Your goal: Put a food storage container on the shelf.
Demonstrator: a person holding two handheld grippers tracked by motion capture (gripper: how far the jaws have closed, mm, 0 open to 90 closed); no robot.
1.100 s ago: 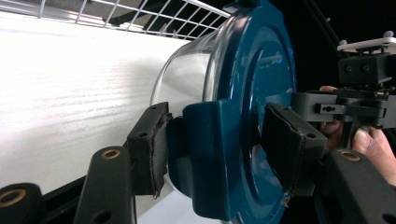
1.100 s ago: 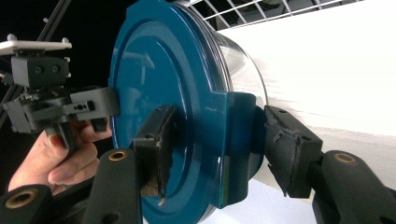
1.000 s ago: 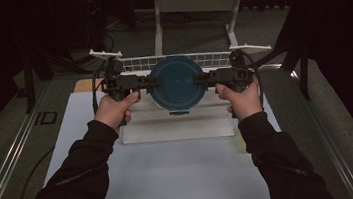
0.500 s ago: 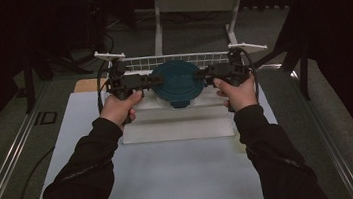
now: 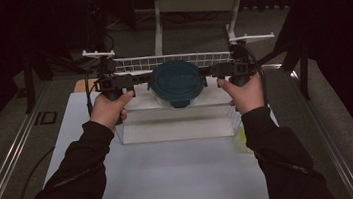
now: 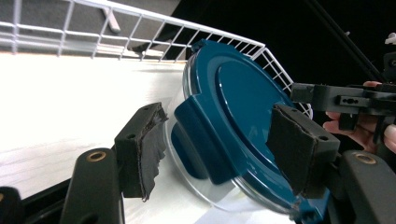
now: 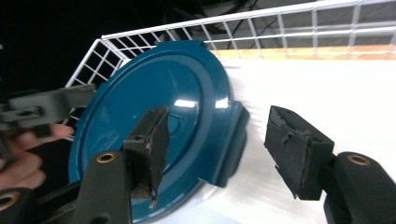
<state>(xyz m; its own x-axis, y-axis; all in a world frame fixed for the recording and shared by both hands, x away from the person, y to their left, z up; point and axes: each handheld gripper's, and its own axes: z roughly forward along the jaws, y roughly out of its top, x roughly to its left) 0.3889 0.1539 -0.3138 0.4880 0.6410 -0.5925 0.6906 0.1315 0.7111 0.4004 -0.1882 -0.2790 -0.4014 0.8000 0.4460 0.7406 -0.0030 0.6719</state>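
A round glass container with a dark teal clip lid (image 5: 177,81) hangs between the two grippers, just in front of a white wire rack (image 5: 160,61). My left gripper (image 5: 145,79) grips its left side and my right gripper (image 5: 210,70) its right side. In the left gripper view one pad lies on the lid (image 6: 233,107) and the other sits under the glass, so that gripper (image 6: 219,149) is shut on it. The right gripper (image 7: 222,149) straddles the lid (image 7: 163,102) and bowl the same way.
A white box-like tray (image 5: 177,124) lies under and in front of the container on a white table mat (image 5: 173,180). The wire rack's fence (image 6: 93,28) runs along the back. A yellowish object (image 5: 242,140) lies by the right forearm. The surroundings are dark.
Both hands have moved forward, away from the person, carrying the container toward the wire rack. It looks smaller and lower than one second ago.
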